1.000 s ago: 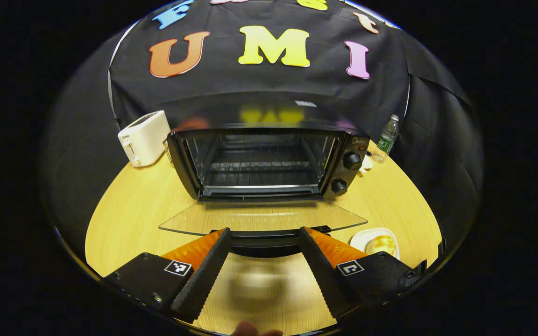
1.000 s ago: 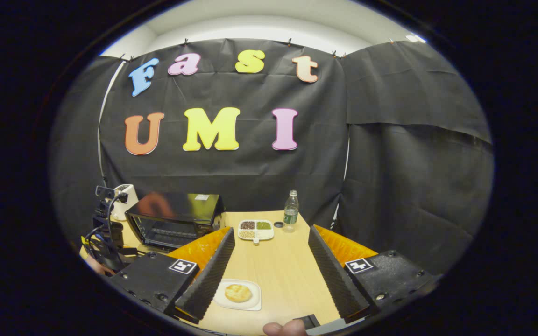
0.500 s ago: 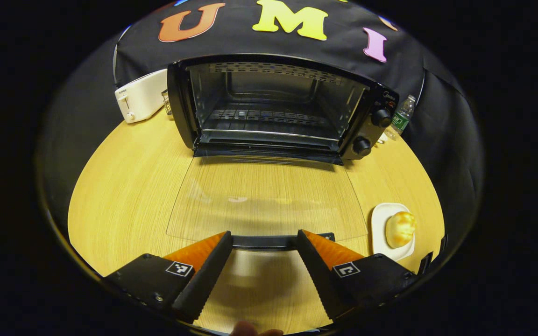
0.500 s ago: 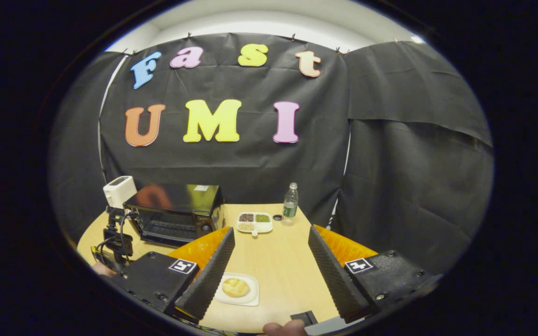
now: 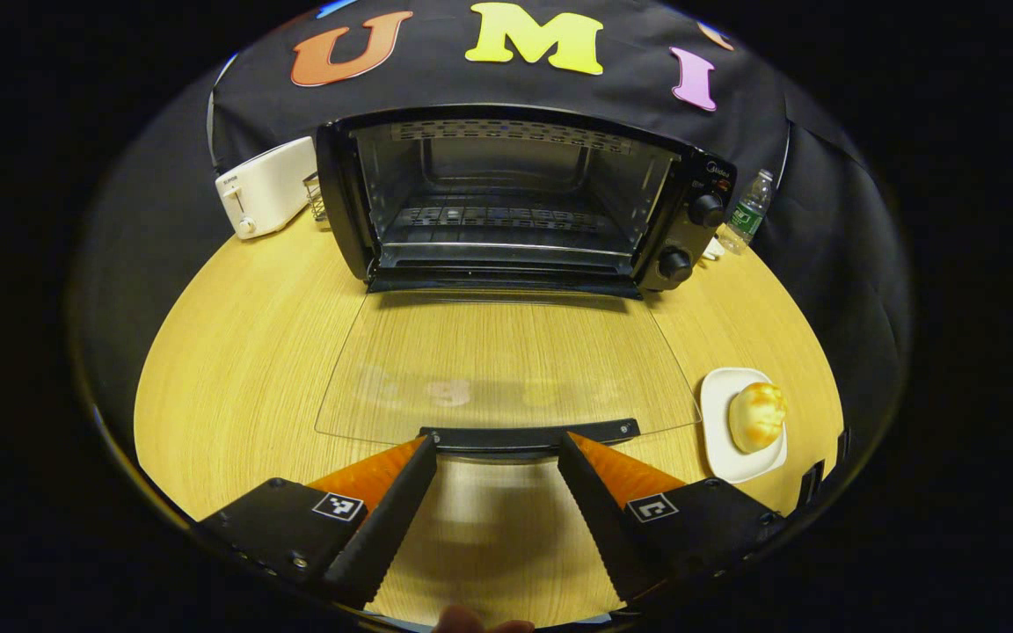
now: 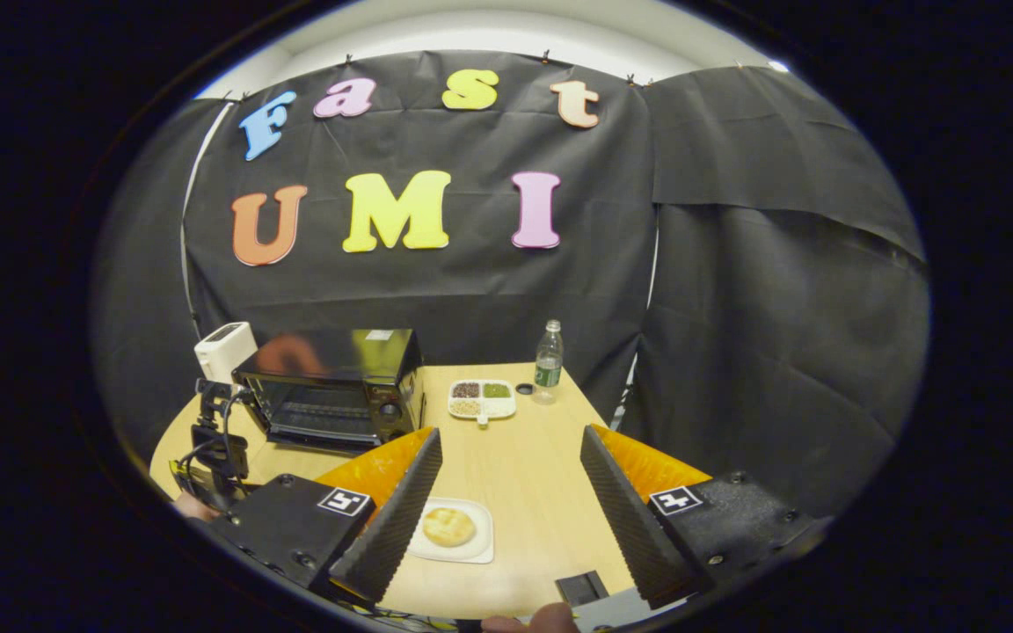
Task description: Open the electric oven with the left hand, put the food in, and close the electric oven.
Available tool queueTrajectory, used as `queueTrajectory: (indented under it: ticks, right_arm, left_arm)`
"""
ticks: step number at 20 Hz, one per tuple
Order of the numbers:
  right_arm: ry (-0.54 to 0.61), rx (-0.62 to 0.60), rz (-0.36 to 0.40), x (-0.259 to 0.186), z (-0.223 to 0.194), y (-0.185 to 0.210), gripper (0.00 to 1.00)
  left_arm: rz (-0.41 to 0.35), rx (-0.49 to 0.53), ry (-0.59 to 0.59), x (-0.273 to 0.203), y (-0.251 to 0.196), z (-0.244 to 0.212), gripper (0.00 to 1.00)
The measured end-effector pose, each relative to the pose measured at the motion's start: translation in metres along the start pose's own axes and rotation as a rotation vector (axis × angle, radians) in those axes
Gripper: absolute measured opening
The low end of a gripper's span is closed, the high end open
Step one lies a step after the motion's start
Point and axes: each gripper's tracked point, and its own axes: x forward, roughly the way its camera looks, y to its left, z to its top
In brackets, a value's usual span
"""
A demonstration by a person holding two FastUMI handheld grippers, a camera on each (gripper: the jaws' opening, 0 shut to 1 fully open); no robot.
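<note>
Lowered since 1 second ago, the oven door (image 5: 506, 369) lies flat on the table (image 5: 234, 352). Left gripper (image 5: 496, 447) sits spread at its handle (image 5: 528, 434). Right gripper (image 6: 511, 440) hovers spread above the bun (image 6: 448, 526).

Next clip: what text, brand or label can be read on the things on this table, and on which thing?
Oven, mark above the knobs: too small to read.
Toaster, front mark: blurred.
Bottle label: too small.
Nothing legible.

A white toaster (image 5: 265, 186), water bottle (image 6: 547, 358) and divided snack tray (image 6: 481, 400) stand on the table (image 5: 243, 352).
</note>
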Motion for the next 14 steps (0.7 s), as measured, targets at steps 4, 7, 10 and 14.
queueTrajectory:
  ticks: [4,7,10,14]
  right_arm:
    - [0.031,0.023,0.008,-0.003,-0.021,0.001,0.99]
    - [0.069,0.050,0.016,0.000,-0.045,0.005,0.98]
    - [0.113,0.065,0.042,0.004,-0.074,0.015,0.99]
    - [0.174,0.086,0.061,0.017,-0.114,0.026,0.99]
  left_arm:
    - [0.002,0.003,-0.050,-0.021,0.007,0.008,0.93]
    - [0.011,0.009,-0.126,-0.050,0.011,0.021,0.93]
    - [0.030,0.031,-0.208,-0.084,0.018,0.035,0.93]
    - [0.027,0.062,-0.323,-0.127,0.021,0.057,0.93]
